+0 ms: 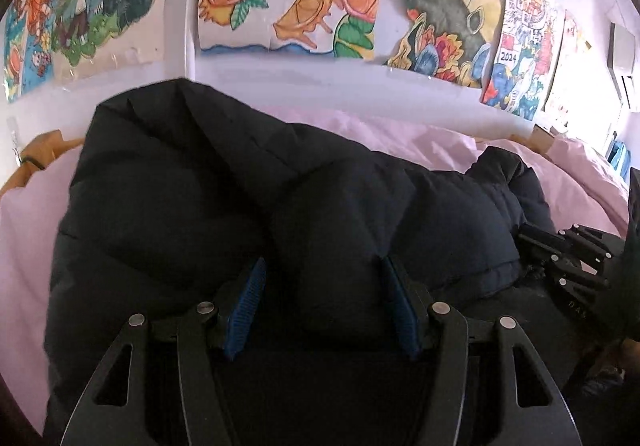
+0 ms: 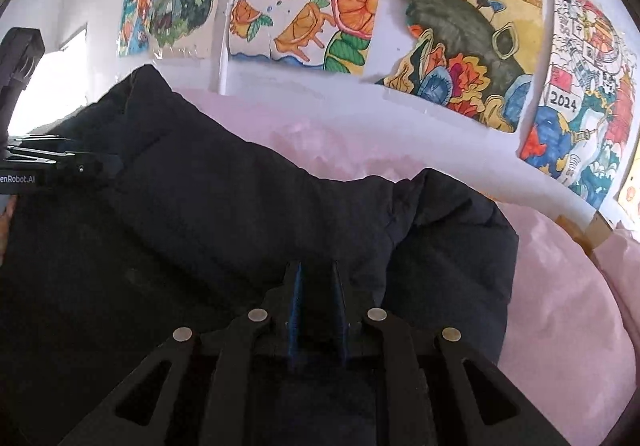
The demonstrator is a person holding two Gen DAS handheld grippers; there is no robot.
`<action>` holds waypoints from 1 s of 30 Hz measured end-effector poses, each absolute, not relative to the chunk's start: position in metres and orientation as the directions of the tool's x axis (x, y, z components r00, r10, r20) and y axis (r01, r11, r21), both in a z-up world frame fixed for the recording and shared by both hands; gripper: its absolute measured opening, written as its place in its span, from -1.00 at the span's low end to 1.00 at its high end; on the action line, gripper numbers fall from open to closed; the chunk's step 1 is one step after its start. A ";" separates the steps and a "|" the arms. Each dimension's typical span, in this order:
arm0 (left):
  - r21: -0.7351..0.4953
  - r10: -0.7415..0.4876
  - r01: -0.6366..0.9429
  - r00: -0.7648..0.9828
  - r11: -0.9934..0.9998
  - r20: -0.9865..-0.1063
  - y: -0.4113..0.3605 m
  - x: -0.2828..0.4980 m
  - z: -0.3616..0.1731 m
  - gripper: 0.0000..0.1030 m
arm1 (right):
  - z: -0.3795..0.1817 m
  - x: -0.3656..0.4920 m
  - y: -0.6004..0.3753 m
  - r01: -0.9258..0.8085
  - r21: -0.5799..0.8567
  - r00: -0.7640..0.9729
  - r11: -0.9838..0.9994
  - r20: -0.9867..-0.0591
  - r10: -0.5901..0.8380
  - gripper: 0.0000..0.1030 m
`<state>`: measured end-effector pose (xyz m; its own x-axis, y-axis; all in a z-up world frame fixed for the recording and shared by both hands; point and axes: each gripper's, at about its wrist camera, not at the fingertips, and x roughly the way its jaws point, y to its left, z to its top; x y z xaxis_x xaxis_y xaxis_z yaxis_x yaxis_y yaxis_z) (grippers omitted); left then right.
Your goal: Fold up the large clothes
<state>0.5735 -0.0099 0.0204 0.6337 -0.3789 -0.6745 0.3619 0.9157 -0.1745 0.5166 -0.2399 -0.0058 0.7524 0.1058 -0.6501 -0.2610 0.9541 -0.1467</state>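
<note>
On pink bedding (image 1: 420,141) | black puffer jacket (image 1: 200,185) bunched | left gripper (image 1: 322,298) jaws apart around fold | right gripper (image 2: 316,294) pinching jacket

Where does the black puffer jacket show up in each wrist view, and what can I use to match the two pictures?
Left wrist: the jacket fills the centre and lower left, on the pink sheet, a puffed fold between the wide-apart fingers of the left gripper.
Right wrist: the jacket fills the centre and left, its cloth between the nearly closed fingers of the right gripper.
Shared landmark: the orange-slice drawing.
</note>
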 end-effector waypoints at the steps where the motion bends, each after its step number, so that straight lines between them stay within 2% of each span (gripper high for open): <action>1: -0.175 -0.380 0.362 0.633 0.915 -0.674 -0.010 0.577 0.016 0.05 | -0.009 0.520 -0.241 -0.261 -0.140 0.748 0.955 -0.655 0.108 -0.70; 12: -0.163 -0.373 0.364 0.637 0.917 -0.675 -0.017 0.591 -0.001 0.05 | -0.037 0.545 -0.248 -0.260 -0.066 0.708 0.963 -0.692 0.144 -0.70; 19: -0.164 -0.377 0.367 0.641 0.916 -0.669 -0.018 0.589 0.003 0.08 | -0.033 0.538 -0.245 -0.254 -0.096 0.728 0.963 -0.674 0.125 -0.70; 21: -0.169 -0.379 0.366 0.642 0.915 -0.666 -0.017 0.585 0.007 0.12 | -0.029 0.532 -0.245 -0.251 -0.102 0.740 0.963 -0.661 0.122 -0.69; 24: -0.166 -0.368 0.352 0.648 0.921 -0.667 -0.015 0.579 0.015 0.27 | -0.019 0.525 -0.247 -0.257 -0.096 0.753 0.962 -0.644 0.136 -0.57; 25: -0.162 -0.361 0.346 0.651 0.924 -0.668 -0.015 0.576 0.018 0.31 | -0.014 0.522 -0.248 -0.256 -0.096 0.758 0.962 -0.637 0.138 -0.43; 26: -0.157 -0.355 0.343 0.652 0.926 -0.670 -0.015 0.574 0.021 0.37 | -0.011 0.519 -0.249 -0.252 -0.099 0.764 0.963 -0.630 0.136 -0.09; 27: -0.154 -0.351 0.340 0.653 0.928 -0.671 -0.015 0.573 0.023 0.39 | -0.007 0.515 -0.250 -0.238 -0.106 0.774 0.965 -0.622 0.122 0.15; 28: -0.151 -0.348 0.340 0.654 0.928 -0.672 -0.015 0.570 0.027 0.43 | -0.003 0.512 -0.252 -0.234 -0.100 0.780 0.967 -0.613 0.125 0.67; 29: -0.151 -0.353 0.345 0.653 0.926 -0.670 -0.015 0.567 0.030 0.46 | -0.001 0.509 -0.253 -0.244 -0.088 0.780 0.966 -0.610 0.141 0.75; 30: -0.153 -0.357 0.349 0.653 0.924 -0.668 -0.015 0.565 0.033 0.47 | 0.001 0.507 -0.254 -0.252 -0.081 0.775 0.964 -0.614 0.151 0.75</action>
